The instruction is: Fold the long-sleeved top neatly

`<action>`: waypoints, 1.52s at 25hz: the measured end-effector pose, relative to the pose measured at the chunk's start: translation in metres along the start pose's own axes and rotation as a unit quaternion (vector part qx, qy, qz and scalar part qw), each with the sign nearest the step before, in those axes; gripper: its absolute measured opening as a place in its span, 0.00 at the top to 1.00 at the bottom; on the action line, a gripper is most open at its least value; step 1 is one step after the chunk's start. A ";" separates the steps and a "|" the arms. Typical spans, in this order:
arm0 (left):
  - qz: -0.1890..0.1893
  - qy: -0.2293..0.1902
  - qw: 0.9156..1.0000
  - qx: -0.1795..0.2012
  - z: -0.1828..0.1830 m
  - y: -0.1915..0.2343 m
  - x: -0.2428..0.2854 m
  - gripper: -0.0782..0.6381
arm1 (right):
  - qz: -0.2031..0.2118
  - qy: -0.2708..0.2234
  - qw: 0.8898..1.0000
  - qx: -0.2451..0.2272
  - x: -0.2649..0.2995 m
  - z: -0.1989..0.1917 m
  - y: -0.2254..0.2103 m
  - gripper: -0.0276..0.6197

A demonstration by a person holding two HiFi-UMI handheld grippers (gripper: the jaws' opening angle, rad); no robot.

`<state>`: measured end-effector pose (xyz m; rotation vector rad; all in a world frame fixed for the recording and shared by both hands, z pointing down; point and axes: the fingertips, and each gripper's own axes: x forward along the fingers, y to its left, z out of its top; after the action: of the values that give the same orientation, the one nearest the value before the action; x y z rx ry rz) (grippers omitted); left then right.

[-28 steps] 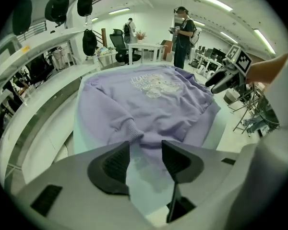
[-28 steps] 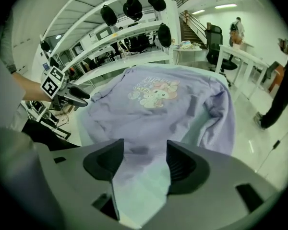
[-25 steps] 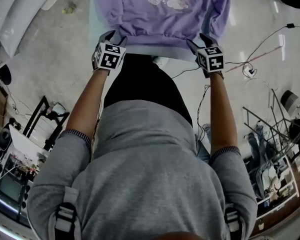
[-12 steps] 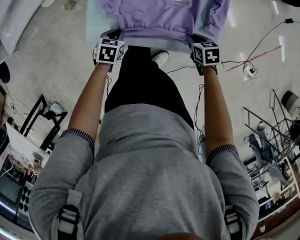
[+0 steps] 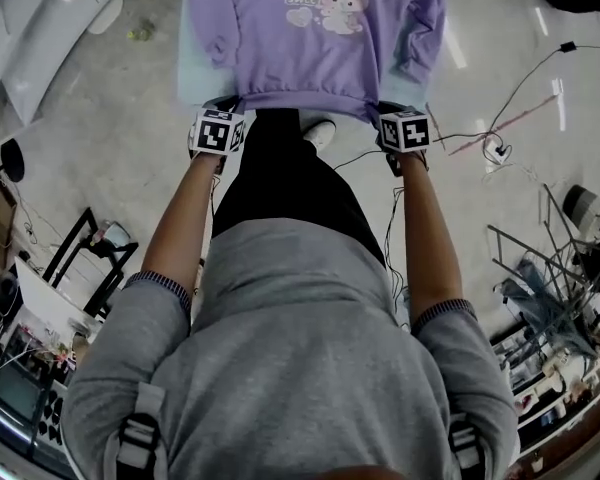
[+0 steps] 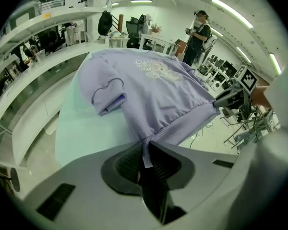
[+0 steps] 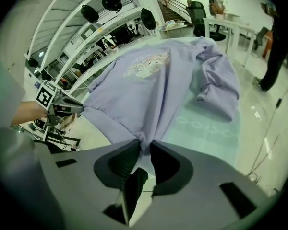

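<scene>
While their jaws ease open with cloth between them, the left gripper (image 6: pixel 145 151) and right gripper (image 7: pixel 143 150) pinch the near hem (image 5: pixel 300 99) corners of the purple top (image 5: pixel 315 53), which lies on the table (image 5: pixel 193 80). Tighten the grip, keep the hem taut, and carry it evenly toward the far side.

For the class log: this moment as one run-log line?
left gripper: jaws opening, hem between | right gripper: jaws opening, hem between | top: print-up on table
</scene>
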<state>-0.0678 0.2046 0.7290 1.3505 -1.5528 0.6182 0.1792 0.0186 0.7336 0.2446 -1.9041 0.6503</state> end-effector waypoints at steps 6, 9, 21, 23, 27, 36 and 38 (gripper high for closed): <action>0.016 -0.027 1.000 0.004 0.016 0.011 -0.027 0.60 | -0.018 -0.033 0.999 0.001 -0.024 0.012 -0.002 0.57; 0.003 -0.069 0.998 -0.003 0.049 0.004 -0.053 0.60 | -0.023 -0.073 0.997 0.018 -0.048 0.025 -0.011 0.54; -0.119 -0.200 0.970 0.076 0.209 -0.122 -0.109 0.59 | -0.076 -0.233 0.962 0.120 -0.140 0.080 -0.047 0.51; -0.137 -0.201 0.965 0.097 0.232 -0.145 -0.105 0.59 | -0.082 -0.247 0.955 0.141 -0.149 0.085 -0.055 0.51; -0.169 -0.184 0.958 0.140 0.261 -0.183 -0.086 0.57 | -0.100 -0.266 0.942 0.181 -0.159 0.088 -0.074 0.51; -0.225 -0.120 0.944 0.208 0.281 -0.240 -0.004 0.51 | -0.161 -0.275 0.902 0.292 -0.128 0.072 -0.116 0.50; -0.227 -0.112 0.945 0.209 0.284 -0.246 0.013 0.51 | -0.165 -0.271 0.896 0.311 -0.110 0.069 -0.122 0.50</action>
<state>0.0728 -0.1067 0.5717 2.0866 -1.2478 0.5299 0.2261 -0.1338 0.6542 1.2424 -2.0363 1.0157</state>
